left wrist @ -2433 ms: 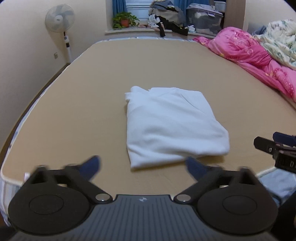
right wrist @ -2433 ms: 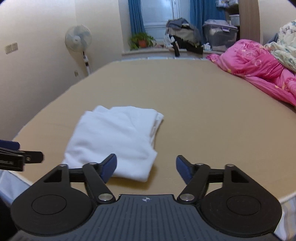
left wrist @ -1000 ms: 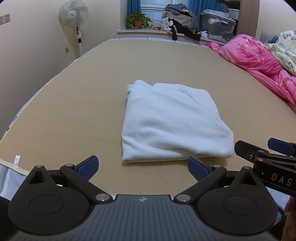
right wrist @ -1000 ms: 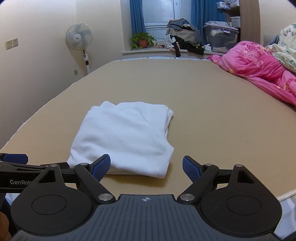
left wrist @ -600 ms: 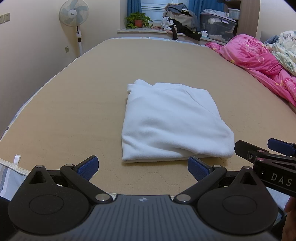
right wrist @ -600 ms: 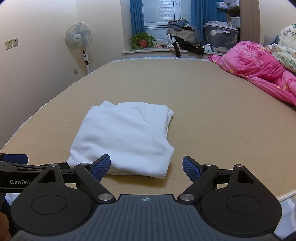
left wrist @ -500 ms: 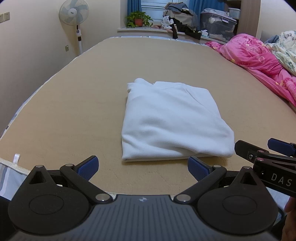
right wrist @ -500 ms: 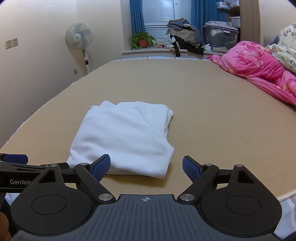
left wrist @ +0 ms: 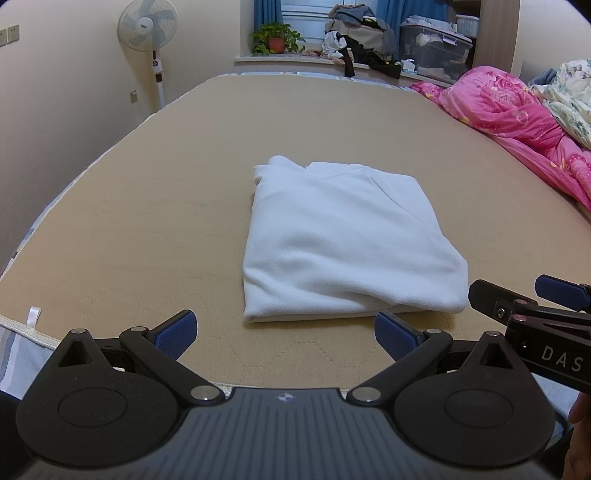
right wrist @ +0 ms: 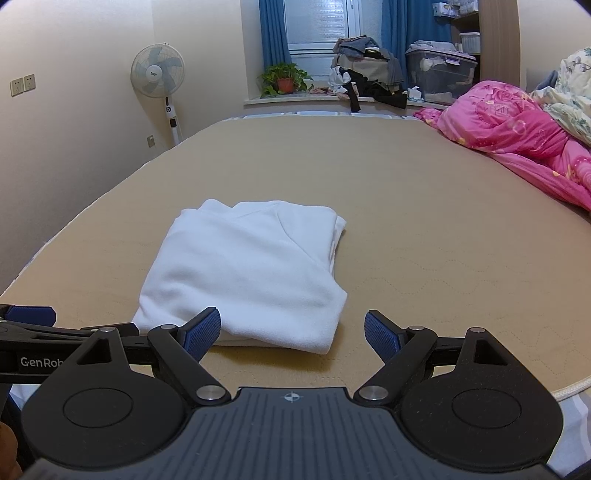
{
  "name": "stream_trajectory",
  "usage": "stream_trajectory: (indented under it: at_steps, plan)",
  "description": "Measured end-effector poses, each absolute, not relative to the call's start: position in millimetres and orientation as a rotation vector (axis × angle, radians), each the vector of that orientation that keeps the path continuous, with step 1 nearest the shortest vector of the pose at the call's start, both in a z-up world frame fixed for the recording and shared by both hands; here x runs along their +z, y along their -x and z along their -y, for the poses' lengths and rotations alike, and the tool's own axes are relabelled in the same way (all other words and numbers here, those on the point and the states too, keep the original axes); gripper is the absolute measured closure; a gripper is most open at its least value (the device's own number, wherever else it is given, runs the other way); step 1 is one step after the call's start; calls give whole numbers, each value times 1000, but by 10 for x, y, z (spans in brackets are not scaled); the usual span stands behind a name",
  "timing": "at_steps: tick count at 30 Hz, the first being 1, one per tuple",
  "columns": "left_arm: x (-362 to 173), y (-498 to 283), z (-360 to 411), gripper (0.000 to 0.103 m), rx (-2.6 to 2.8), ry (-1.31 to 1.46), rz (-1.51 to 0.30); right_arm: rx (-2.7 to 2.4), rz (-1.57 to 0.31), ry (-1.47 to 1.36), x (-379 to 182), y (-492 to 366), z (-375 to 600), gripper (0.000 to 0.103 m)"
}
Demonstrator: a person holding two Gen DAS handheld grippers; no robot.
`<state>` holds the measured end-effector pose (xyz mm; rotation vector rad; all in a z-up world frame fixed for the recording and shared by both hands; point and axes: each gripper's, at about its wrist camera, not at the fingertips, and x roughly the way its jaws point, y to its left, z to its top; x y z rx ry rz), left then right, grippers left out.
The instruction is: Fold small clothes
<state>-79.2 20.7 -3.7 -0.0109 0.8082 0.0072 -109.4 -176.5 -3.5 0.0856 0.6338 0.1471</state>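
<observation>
A white garment [left wrist: 343,240] lies folded into a neat rectangle on the tan mattress [left wrist: 147,206]; it also shows in the right wrist view [right wrist: 251,273]. My left gripper [left wrist: 284,332] is open and empty, just short of the garment's near edge. My right gripper [right wrist: 291,332] is open and empty, also just short of the near edge, with its left fingertip [right wrist: 203,330] in front of the fabric. The right gripper's side shows at the right of the left wrist view [left wrist: 532,310].
A pink quilt [left wrist: 517,114] and a floral blanket [left wrist: 569,92] are heaped along the bed's right side. A standing fan [left wrist: 147,33] is by the left wall. A potted plant [left wrist: 275,38], clothes and a storage box [left wrist: 436,48] sit on the window ledge.
Since 2.4 s ago both grippers have drawn back from the garment toward the bed's near edge. Over the last second nothing has visibly moved.
</observation>
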Motion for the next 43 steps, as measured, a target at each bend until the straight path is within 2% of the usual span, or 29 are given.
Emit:
stream_trajectory:
  at_steps: [43]
  plan:
    - [-51, 776, -237, 1, 8, 3, -802, 147, -639, -86, -44, 1097, 1774, 17]
